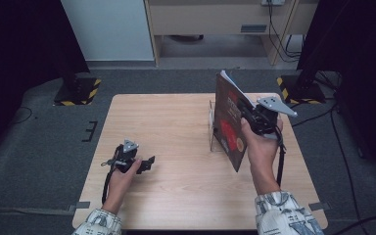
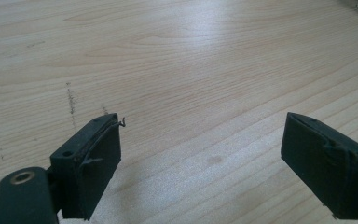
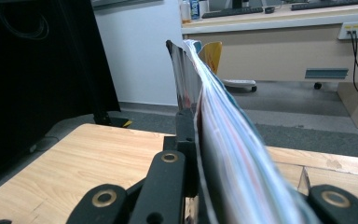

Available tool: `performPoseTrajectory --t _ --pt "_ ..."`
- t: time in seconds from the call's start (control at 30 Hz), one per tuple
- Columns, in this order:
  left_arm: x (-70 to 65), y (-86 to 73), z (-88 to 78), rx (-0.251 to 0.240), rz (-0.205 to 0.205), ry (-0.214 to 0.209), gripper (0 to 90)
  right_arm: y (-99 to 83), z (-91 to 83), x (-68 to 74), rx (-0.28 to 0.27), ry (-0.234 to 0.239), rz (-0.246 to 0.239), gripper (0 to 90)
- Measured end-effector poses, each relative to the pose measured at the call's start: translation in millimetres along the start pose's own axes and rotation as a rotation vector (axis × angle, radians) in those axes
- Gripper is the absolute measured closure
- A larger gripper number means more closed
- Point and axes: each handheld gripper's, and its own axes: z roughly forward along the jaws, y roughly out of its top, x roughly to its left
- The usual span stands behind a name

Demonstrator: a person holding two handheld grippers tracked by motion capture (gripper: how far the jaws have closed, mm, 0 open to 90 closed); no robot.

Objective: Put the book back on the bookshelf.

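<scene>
A thin magazine (image 1: 227, 122) with a dark red cover stands on edge above the right part of the wooden table (image 1: 171, 122). My right gripper (image 1: 245, 111) is shut on its upper edge. In the right gripper view the pages (image 3: 223, 140) bend away between the black jaws of the right gripper (image 3: 198, 140). The magazine's lower part is beside a clear acrylic stand (image 1: 211, 128); I cannot tell whether they touch. My left gripper (image 1: 148, 163) lies low at the table's front left, open. In the left gripper view the left gripper (image 2: 200, 144) has only bare wood between its jaws.
Two black stands with yellow-and-black striped bases sit on the floor behind the table, one at the left (image 1: 77, 90) and one at the right (image 1: 298, 89). A beige desk (image 1: 215, 19) with hanging cables (image 1: 276, 29) stands farther back.
</scene>
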Motion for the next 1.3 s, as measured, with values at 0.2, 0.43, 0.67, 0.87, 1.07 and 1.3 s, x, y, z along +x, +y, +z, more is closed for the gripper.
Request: performPoseTrajectory --t 0.2,0.43,0.67,0.87,1.07,1.3 --pt "-0.2 0.0 -0.2 -0.002 -0.002 -0.002 11.4 -1.5 8.5 2.1 -0.001 -0.008 0.008 87.0" --pt "-0.9 0.2 0.1 0.001 0.002 -0.005 11.4 -3.8 16.3 1.8 -0.009 -0.028 0.011 87.0" --pt "-1.0 0.0 0.6 -0.002 -0.001 -0.007 11.4 -7.8 28.4 7.7 -0.009 -0.047 0.014 87.0" --pt "-1.2 0.2 0.5 -0.001 0.003 -0.008 11.4 -8.8 31.0 11.9 -0.012 -0.065 0.0 87.0" --pt "-1.4 0.4 0.0 -0.001 0.005 -0.01 11.4 -10.8 33.8 19.1 -0.024 -0.08 -0.018 87.0" --pt "-2.0 0.6 0.3 0.0 0.007 -0.01 11.4 -15.0 38.5 31.4 -0.032 -0.079 -0.03 86.9"
